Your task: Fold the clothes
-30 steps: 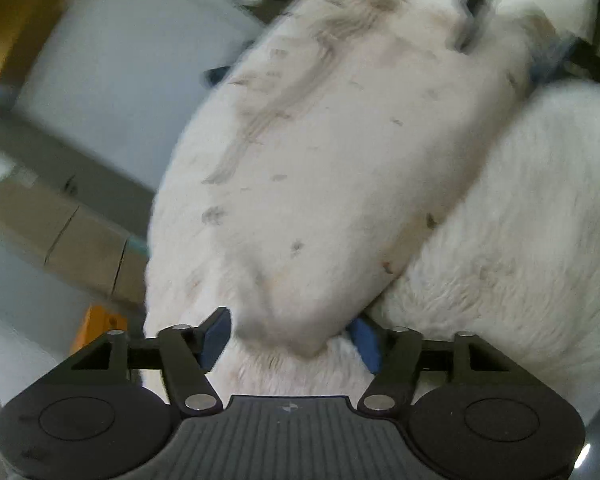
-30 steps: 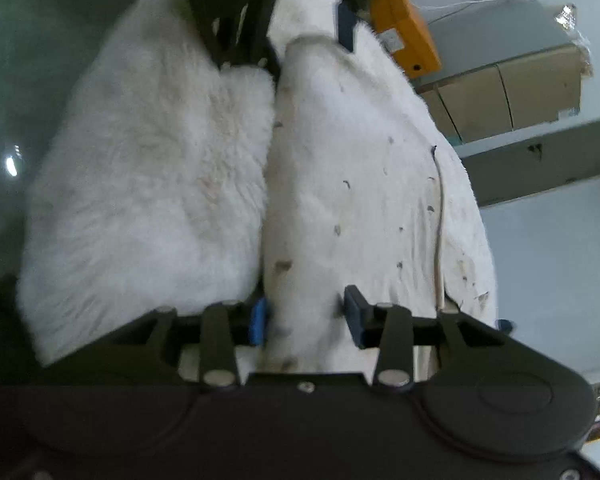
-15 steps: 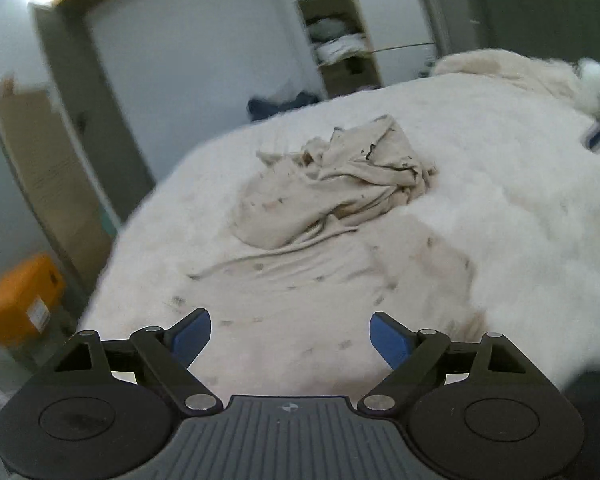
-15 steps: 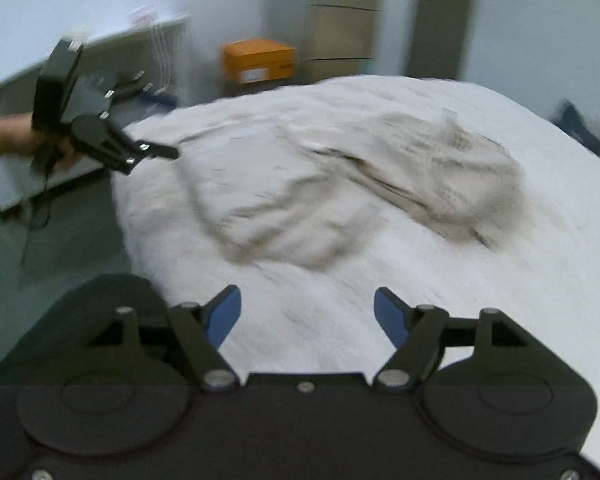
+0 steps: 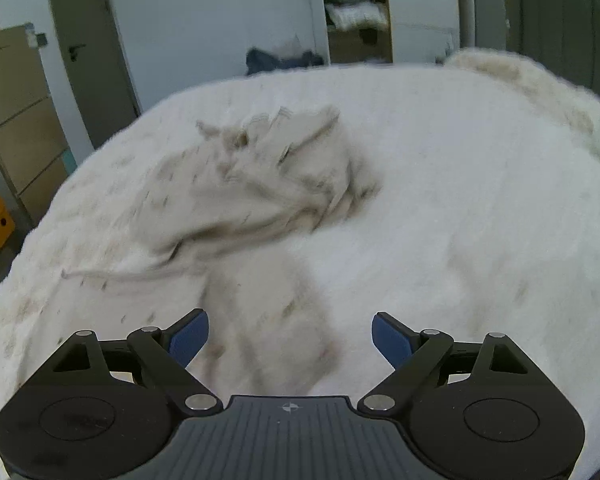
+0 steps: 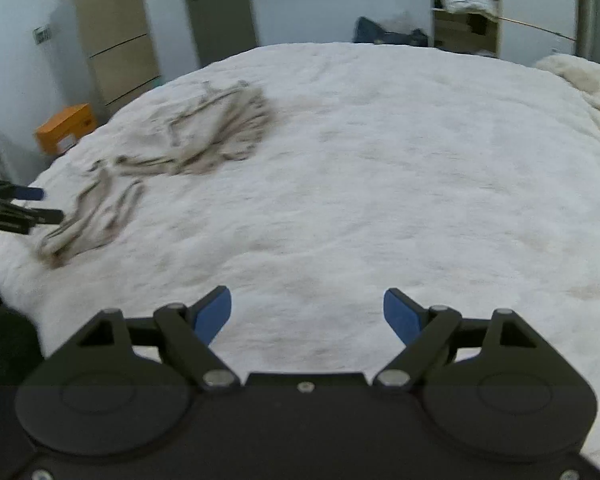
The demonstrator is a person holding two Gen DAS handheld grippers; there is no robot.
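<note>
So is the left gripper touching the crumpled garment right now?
Apart. The right wrist view shows the left gripper short of the crumpled garment. The left wrist view shows its jaws opening with nothing between them.

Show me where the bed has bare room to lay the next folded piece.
The white blanket is bare over its whole middle and right, from the crumpled beige garment across to the cream throw at the far right corner. The left side is crowded: the garment trails toward the left gripper, whose jaws are opening with nothing between them.
</note>
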